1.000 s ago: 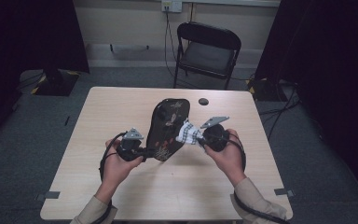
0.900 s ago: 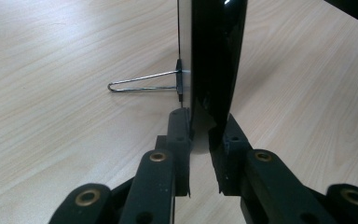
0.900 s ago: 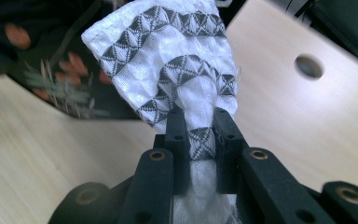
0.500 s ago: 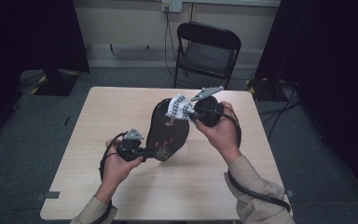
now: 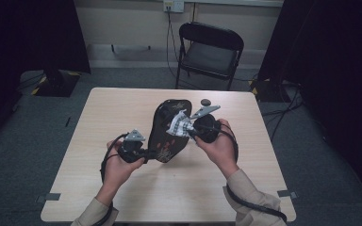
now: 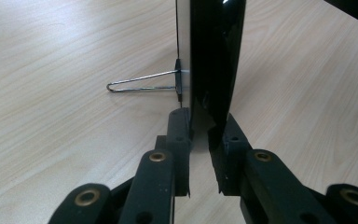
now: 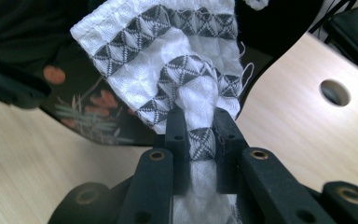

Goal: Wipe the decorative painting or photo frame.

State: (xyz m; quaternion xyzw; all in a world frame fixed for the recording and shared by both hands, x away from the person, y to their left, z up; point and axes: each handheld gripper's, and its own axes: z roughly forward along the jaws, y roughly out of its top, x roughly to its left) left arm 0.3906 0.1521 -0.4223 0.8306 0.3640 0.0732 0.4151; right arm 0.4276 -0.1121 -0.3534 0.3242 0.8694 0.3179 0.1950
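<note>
mirror (image 5: 167, 129): black, oval, painted flowers, standing on edge mid-table, propped by a wire stand (image 6: 142, 84) just off the left jaws
left gripper (image 6: 199, 140): clamped on the mirror's lower edge, steadying it upright
right gripper (image 7: 200, 135): pinching a bunched white cloth (image 7: 168, 51) with black diamond bands; cloth sits ahead of its jaws, against the mirror face
contact: cloth looks pressed on the upper half of the face, hard to be sure from above
done: mirror secured, cloth in hand and at the surface
left: wipe the rest of the face, lower part near the left gripper likely untouched; then let go of both
other: small dark cap (image 5: 206, 102) beyond the right gripper, not involved
</note>
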